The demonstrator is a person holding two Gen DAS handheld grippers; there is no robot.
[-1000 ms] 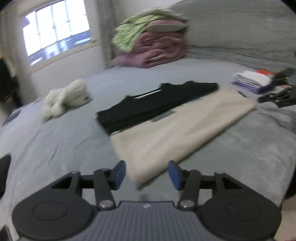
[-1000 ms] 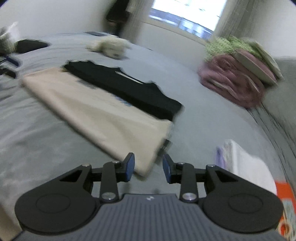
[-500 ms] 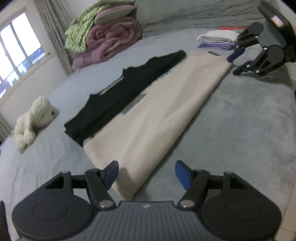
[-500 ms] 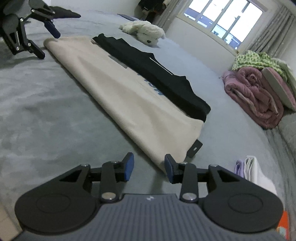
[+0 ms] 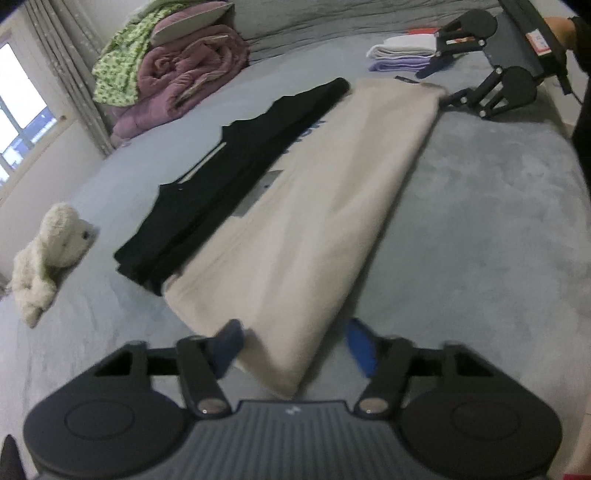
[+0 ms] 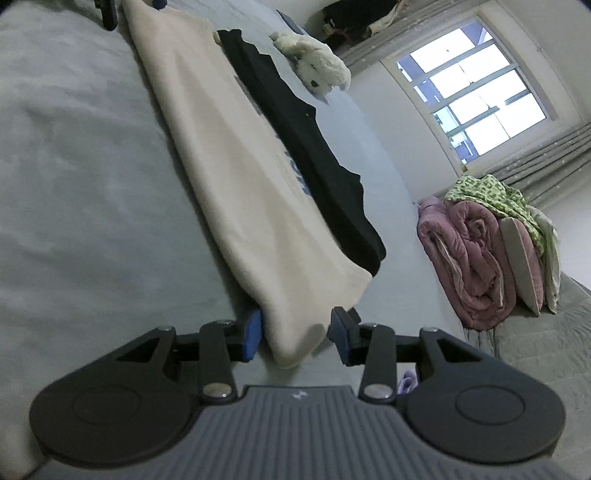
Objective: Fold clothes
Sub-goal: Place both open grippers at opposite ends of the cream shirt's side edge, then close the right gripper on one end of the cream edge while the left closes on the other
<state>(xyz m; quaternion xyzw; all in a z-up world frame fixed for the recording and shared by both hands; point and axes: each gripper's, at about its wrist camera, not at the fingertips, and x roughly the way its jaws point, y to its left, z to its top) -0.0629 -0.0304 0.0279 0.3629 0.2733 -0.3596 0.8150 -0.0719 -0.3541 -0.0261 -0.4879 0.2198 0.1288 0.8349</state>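
Note:
A cream garment (image 5: 317,206) lies on the grey bed as a long folded strip, with a black part (image 5: 236,173) showing along its far side. My left gripper (image 5: 293,347) is open, its blue pads on either side of one end of the strip. My right gripper (image 6: 295,334) is open around the opposite end (image 6: 295,328), pads not pressed onto the cloth. The right gripper (image 5: 439,85) also shows at the far end of the strip in the left wrist view.
A white plush toy (image 5: 44,254) lies left of the garment. Rolled pink and green bedding (image 5: 177,81) is piled by the window (image 6: 476,103). A stack of folded white and lilac clothes (image 5: 402,55) sits at the far right. A person's hand (image 5: 557,27) holds the right tool.
Both grippers have moved in toward the garment's ends; each now has the cream cloth between its open pads. The garment has not moved.

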